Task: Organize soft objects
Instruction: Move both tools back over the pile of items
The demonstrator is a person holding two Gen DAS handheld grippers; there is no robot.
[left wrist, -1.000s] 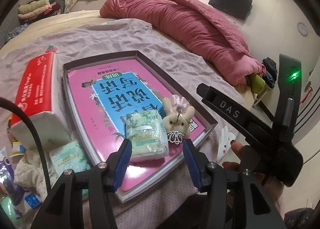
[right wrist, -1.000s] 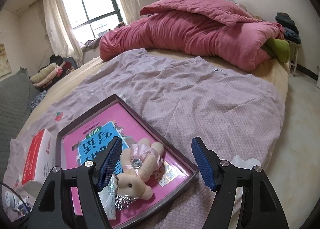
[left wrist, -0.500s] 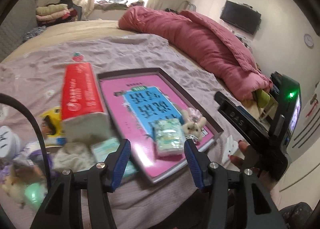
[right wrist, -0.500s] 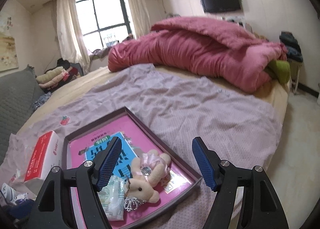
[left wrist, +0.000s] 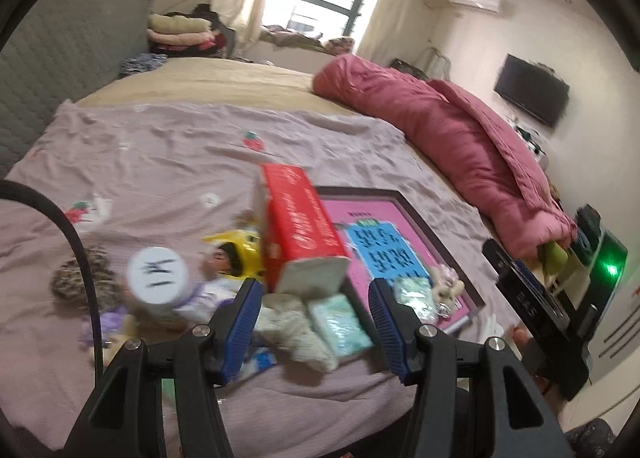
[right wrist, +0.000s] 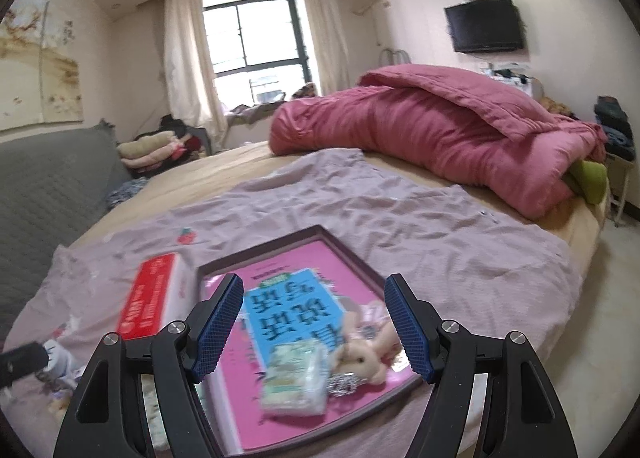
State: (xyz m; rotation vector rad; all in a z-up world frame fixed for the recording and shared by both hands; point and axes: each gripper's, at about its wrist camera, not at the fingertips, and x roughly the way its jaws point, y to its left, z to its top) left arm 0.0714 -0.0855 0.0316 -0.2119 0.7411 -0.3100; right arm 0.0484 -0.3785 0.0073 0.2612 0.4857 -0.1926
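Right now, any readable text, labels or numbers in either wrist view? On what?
Nothing reads cleanly.
pink book cover: large Chinese characters on its blue panel, upside down, blurred.
red tissue pack: white print, too blurred.
white round lid: black marks, unreadable.

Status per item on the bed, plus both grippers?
left gripper: open, empty
right gripper: open, empty
plush bunny: lying in tray
tissue pack: lying in tray, beside bunny
tray: flat on bedspread
red tissue box: outside tray, alongside it
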